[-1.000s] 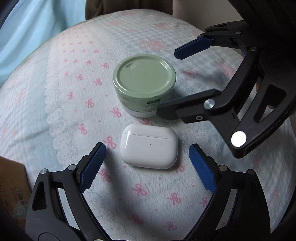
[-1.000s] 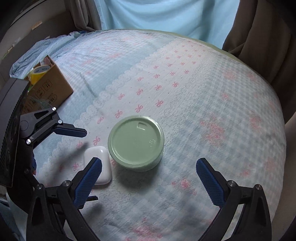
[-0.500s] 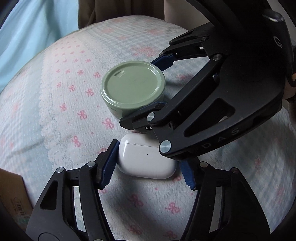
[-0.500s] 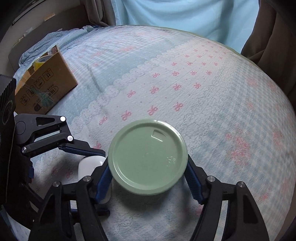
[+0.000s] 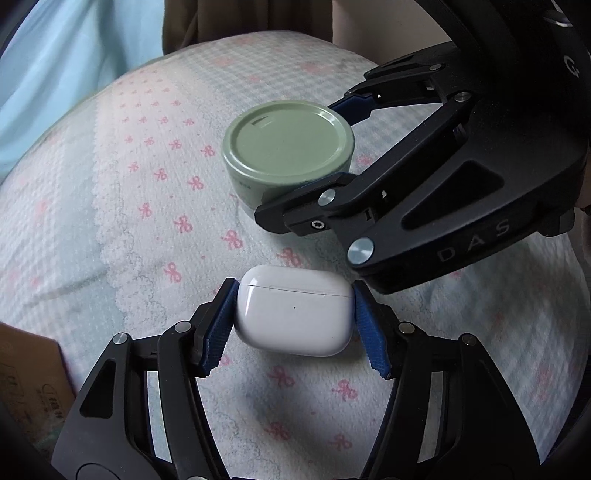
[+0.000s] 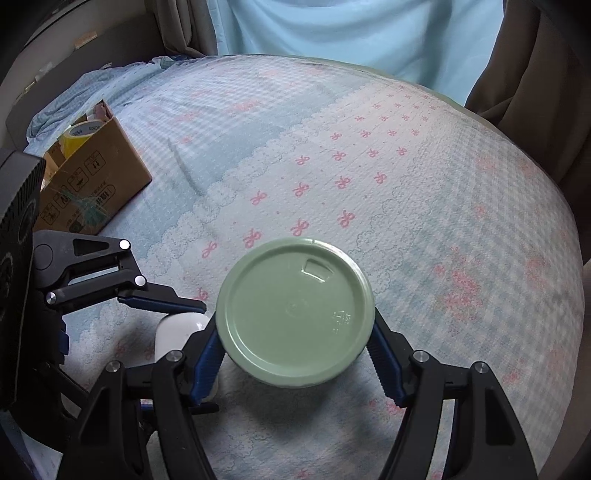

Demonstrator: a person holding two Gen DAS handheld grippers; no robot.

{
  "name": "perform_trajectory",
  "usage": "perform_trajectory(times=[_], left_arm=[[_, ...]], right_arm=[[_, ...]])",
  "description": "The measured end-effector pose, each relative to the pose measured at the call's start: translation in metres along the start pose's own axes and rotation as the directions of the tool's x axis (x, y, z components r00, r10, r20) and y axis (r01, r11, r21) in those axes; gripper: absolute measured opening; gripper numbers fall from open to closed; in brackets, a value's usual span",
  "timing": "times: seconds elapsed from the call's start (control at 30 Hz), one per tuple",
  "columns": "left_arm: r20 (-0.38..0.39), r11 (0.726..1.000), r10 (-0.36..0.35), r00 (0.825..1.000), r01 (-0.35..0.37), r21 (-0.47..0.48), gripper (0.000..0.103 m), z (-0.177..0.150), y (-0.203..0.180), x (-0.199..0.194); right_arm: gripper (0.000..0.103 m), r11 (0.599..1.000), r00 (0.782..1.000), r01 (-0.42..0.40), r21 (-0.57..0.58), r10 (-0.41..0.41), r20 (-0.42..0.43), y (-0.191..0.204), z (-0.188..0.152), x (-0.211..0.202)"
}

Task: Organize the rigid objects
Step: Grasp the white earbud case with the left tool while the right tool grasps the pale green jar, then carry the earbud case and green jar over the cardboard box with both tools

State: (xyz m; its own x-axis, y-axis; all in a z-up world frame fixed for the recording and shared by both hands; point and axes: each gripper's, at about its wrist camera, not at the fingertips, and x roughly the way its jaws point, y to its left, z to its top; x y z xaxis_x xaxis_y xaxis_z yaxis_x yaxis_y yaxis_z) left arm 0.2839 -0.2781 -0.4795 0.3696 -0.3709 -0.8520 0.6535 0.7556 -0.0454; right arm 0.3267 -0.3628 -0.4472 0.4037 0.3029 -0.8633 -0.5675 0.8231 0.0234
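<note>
A white earbud case (image 5: 293,309) sits between the blue pads of my left gripper (image 5: 295,325), which is shut on its two short sides above the bedspread. A round jar with a pale green lid (image 6: 293,312) is clamped by my right gripper (image 6: 295,354), one pad on each side of it. In the left wrist view the green-lidded jar (image 5: 288,147) lies beyond the case, with the right gripper (image 5: 332,147) reaching in from the right around it. The earbud case (image 6: 177,332) shows partly in the right wrist view, behind the left finger.
A bedspread (image 6: 332,147) with pink bows and lace trim covers the soft surface. An open cardboard box (image 6: 88,184) holding a yellow tape roll (image 6: 79,138) stands at the left. Curtains (image 6: 351,33) hang beyond the far edge.
Both grippers went from wide open to shut: the left onto the earbud case, the right onto the green-lidded jar. The jar and the case now appear closer in their views.
</note>
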Motion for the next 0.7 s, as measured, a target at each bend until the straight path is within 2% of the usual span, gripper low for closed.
perform_trajectory(times=[0.27, 0.47, 0.7], left_arm=[[0.067, 0.997, 0.019, 0.998, -0.014, -0.080, 0.058, 0.014, 0.013, -0.079], [0.125, 0.985, 0.046, 0.991, -0.024, -0.173, 0.058, 0.025, 0.028, -0.174], [0.131, 0.948, 0.108, 0.985, -0.062, -0.313, 0.058, 0.029, 0.073, -0.285]], right_arm=[[0.067, 0.998, 0.998, 0.036, 0.059, -0.038, 0.044, 0.017, 0.029, -0.067], [0.067, 0.990, 0.992, 0.076, 0.122, -0.087, 0.089, 0.046, 0.068, -0.152], [0.067, 0.982, 0.991, 0.080, 0.171, -0.097, 0.091, 0.101, 0.113, -0.234]])
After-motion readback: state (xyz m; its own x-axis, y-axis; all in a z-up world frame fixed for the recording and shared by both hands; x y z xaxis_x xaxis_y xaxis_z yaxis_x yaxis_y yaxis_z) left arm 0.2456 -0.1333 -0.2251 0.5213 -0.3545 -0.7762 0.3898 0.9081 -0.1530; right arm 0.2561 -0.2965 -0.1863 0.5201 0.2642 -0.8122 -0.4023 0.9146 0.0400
